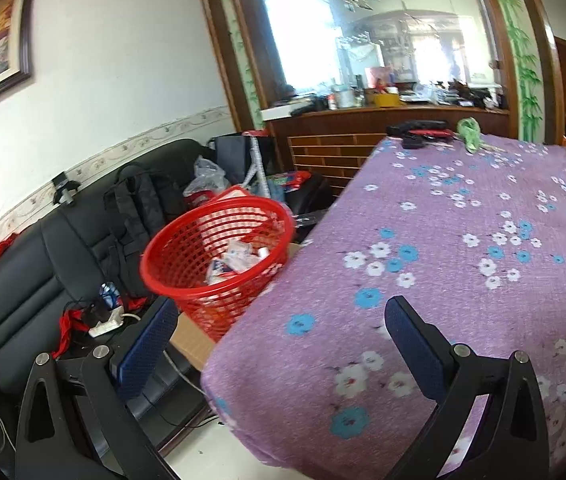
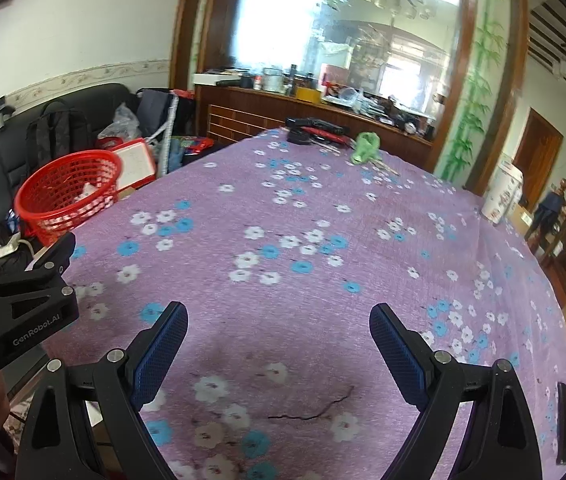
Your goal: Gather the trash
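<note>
A red mesh basket [image 1: 219, 256] stands beside the table's left edge, on a cardboard box, with white crumpled trash [image 1: 239, 260] inside. It also shows in the right wrist view [image 2: 69, 194]. My left gripper [image 1: 279, 312] is open and empty, straddling the near left corner of the table with the purple flowered cloth [image 1: 463, 240]. My right gripper [image 2: 279, 316] is open and empty, just above the cloth [image 2: 303, 220] near the front edge. The left gripper's body [image 2: 19, 296] shows at the left of the right wrist view.
A crumpled green thing [image 2: 365, 146] and black and red items [image 2: 315, 130] lie at the table's far end. A white patterned cup [image 2: 503, 194] stands at the far right edge. A dark phone [image 2: 565, 420] lies near the right edge. A black sofa [image 1: 35, 280] with bags stands left.
</note>
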Available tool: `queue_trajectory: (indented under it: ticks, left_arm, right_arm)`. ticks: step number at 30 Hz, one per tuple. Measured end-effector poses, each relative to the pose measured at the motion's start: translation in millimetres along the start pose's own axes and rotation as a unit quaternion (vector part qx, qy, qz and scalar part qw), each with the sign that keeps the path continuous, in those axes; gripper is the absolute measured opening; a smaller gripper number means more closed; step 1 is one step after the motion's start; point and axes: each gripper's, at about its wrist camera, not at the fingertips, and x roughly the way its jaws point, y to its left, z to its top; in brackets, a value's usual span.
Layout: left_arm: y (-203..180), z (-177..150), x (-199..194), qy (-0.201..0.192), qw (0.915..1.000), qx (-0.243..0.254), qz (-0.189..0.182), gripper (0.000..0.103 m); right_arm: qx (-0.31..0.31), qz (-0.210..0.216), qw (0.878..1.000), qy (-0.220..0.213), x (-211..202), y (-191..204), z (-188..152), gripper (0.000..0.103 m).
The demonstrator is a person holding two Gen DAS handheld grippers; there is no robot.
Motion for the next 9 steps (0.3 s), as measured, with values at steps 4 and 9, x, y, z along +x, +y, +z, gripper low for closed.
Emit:
queue_trajectory:
  ticks: [4,9]
  left_arm:
    - [-24.9,23.4,13.8,0.030,0.9978,0.016,-0.057,0.103]
    - [-101.1,54.2,36.4,0.092,0.9735,0.072,-0.196,0.103]
  right_arm:
    - [0.058,-0.027,0.998,0.029,17.2,-46.2,5.3,0.095]
    - [0.159,-0.123,0.974,0.100,61.1,-140.6,1.6,0.102]
